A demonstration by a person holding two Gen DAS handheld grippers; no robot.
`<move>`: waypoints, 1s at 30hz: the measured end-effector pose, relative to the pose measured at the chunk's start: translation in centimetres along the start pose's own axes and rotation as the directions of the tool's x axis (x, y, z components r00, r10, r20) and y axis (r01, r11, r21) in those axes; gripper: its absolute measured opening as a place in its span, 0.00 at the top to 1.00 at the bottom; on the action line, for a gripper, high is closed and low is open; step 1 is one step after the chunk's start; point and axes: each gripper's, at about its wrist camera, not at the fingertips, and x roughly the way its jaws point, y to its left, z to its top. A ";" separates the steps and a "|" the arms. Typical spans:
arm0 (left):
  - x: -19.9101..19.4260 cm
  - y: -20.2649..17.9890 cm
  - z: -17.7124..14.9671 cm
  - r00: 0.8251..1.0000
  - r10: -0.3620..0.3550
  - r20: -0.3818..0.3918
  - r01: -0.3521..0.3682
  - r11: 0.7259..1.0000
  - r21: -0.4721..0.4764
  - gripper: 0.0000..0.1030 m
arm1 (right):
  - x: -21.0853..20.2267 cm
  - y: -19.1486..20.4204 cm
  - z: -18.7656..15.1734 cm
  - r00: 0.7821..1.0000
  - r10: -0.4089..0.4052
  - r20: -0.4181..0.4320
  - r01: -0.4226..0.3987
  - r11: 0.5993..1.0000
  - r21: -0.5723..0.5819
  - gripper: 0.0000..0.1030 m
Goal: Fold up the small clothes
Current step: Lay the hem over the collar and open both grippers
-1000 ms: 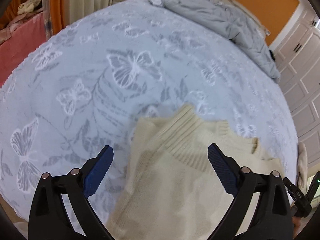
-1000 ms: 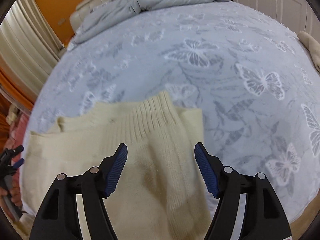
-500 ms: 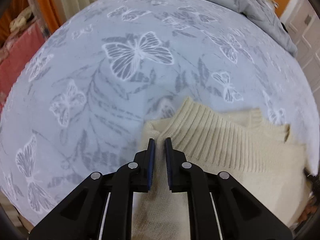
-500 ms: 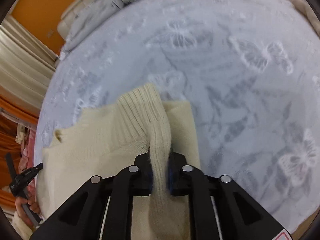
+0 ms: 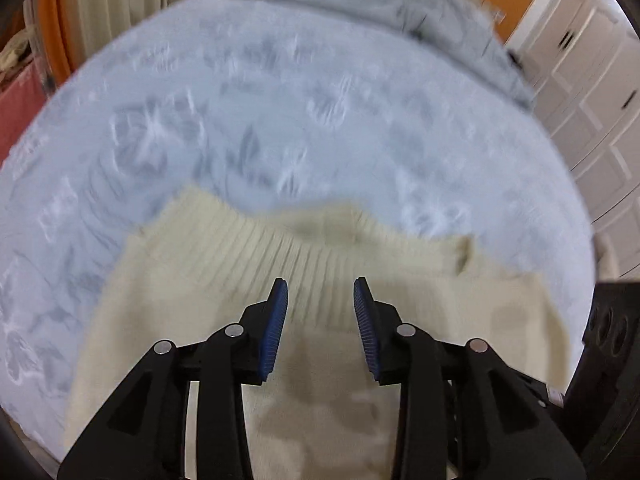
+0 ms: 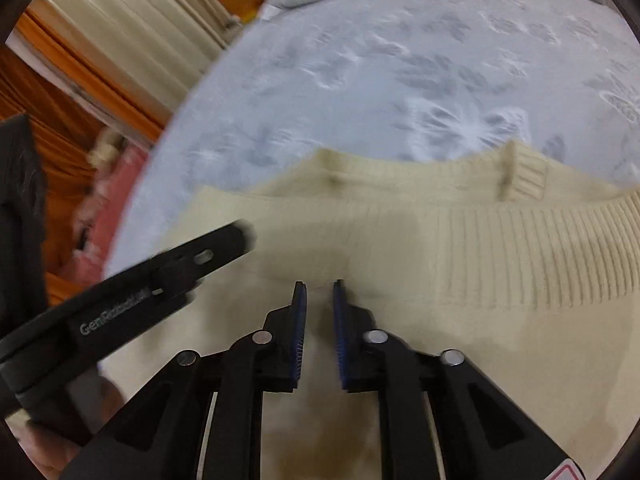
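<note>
Both views motion-blurred, so fine detail is soft. My left gripper (image 5: 320,292): jaws parted to a moderate gap, nothing between the blue pads (image 5: 276,328), knit visible through the gap. It hovers over the cream sweater (image 5: 304,280), tips over the ribbed band; can't tell if the pads touch the cloth.

My right gripper (image 6: 320,292): jaws nearly together, narrow slit. Cream knit fills the slit from the tips back; looks like a pinched fold, but blur keeps me from confirming the grip, so cannot tell. In the right view the left gripper's black body crosses the lower-left, cut off by the frame edge, over the sweater (image 6: 400,240).

The sweater lies flat on the bedspread (image 5: 280,120), directly under and ahead of both sets of jaws. The ribbed band runs across just beyond the tips; its near end is hidden under my own frames in both views, and its far edge shows a small folded-over ribbed tab (image 6: 524,176).

Beyond: pale blue butterfly-print bedspread, pattern smeared. Grey duvet (image 5: 380,4) bunched at the far edge. White panelled cabinet doors (image 5: 580,80) far right, pink cloth (image 6: 104,208) off the bed's left side.
</note>
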 end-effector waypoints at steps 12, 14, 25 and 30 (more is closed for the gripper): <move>-1.0 10.2 0.4 0.999 0.010 0.034 -0.009 0.999 -0.037 0.86 | -13.9 -16.8 -2.6 0.951 -0.267 0.156 0.228 0.946 0.232 0.81; -2.6 9.8 1.5 0.995 -0.019 0.098 0.025 0.997 -0.069 0.35 | -15.0 -16.9 -1.6 0.938 -0.268 0.220 0.213 0.946 0.246 0.41; 0.3 8.5 4.4 0.999 0.048 0.008 -0.047 0.995 -0.085 0.91 | -15.1 -15.9 2.9 0.930 -0.236 0.282 0.179 0.960 0.213 0.91; 3.8 9.8 5.7 0.991 0.119 -0.059 -0.123 0.989 -0.081 0.89 | -8.2 -21.8 2.9 0.952 -0.305 0.025 0.286 0.915 0.284 0.88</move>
